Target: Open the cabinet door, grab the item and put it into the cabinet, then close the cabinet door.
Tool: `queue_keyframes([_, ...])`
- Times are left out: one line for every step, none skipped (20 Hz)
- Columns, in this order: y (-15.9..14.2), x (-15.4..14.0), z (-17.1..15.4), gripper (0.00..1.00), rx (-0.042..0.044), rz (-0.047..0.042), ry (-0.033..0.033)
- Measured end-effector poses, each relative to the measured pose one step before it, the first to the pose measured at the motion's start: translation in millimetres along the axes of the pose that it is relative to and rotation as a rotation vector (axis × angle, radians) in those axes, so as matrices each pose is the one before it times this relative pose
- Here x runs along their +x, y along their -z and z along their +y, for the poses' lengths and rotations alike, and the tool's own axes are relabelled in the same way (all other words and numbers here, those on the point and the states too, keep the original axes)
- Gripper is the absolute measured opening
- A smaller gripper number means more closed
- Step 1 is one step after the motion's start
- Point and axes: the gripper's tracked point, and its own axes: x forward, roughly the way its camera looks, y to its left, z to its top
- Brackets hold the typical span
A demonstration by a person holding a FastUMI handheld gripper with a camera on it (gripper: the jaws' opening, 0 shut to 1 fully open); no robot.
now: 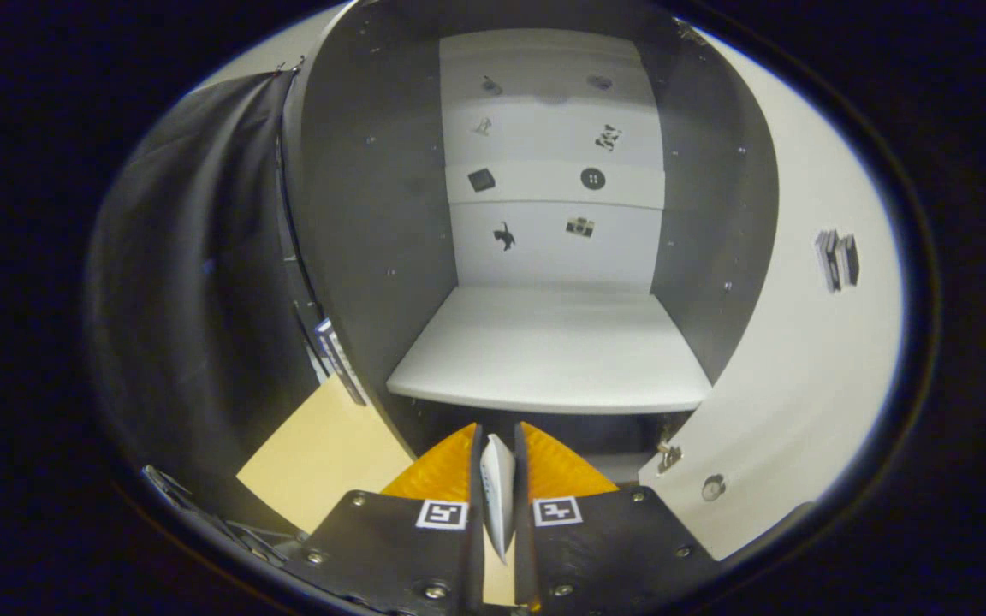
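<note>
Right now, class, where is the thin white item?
In the gripper view, the thin white item is pinched between the gripper fingers, just before the open cabinet's white shelf.

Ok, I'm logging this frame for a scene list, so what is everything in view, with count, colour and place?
cabinet: one, dark grey side walls, open, straight ahead of the fingers.
shelf: one, white, inside the cabinet, just beyond the fingertips.
back panel: one, white, behind the shelf, dotted with small dark pictures.
cabinet door: one, white, swung open beside the cabinet.
table top: one, light tan, below the cabinet's other side.
item: one, white, thin, pinched between the fingers.
hand-held gripper: one, closed on the item, short of the shelf.
</note>
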Motion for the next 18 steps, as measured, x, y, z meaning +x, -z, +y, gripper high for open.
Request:
queue_keyframes([-10.58,-0.16,-2.63,0.14,0.00897,-0.01100,0.00358])
queue_keyframes([-15.11,0.55,-1.05,0.14,0.00587,-0.01208,-0.00026])
queue_keyframes([-12.50,6.78,-2.80,0.14,-0.00218,-0.00740,0.00496])
queue_keyframes([-7.68,9.71,-3.73,0.14,-0.00460,-0.00419,0.00982])
queue_keyframes([-7.09,8.96,-4.20,0.14,-0.00122,0.00016,0.00933])
queue_keyframes([-3.51,9.64,-3.70,0.14,0.00180,0.01614,0.00576])
queue_keyframes([-2.84,9.01,-3.20,0.14,0.00877,0.01841,0.00506])
queue_keyframes([-1.79,8.73,-2.96,0.14,0.01261,0.01959,0.00581])
queue_keyframes([-1.76,8.55,-3.33,0.14,0.00214,0.03265,0.00775])
queue_keyframes([-1.33,6.54,-3.60,0.14,0.00576,0.01919,0.01592])
queue_keyframes([-0.34,8.03,-0.37,0.14,-0.00684,0.02747,0.00507])
queue_keyframes([1.34,7.06,-1.26,0.14,-0.00282,0.03314,0.00409])
queue_keyframes([2.01,10.56,-1.34,0.14,0.00037,0.03262,0.00012])
queue_keyframes([4.53,3.94,-0.54,0.14,-0.00537,0.03508,-0.00041])
queue_keyframes([2.65,6.87,-0.28,0.14,-0.01190,0.03033,0.00325])
queue_keyframes([1.37,4.25,-0.15,0.14,-0.00948,0.01847,0.00542])
queue_keyframes([1.73,4.82,2.45,0.14,-0.01452,0.02201,-0.00189])
queue_keyframes([3.00,2.71,0.99,0.14,-0.01330,0.02274,-0.00350])
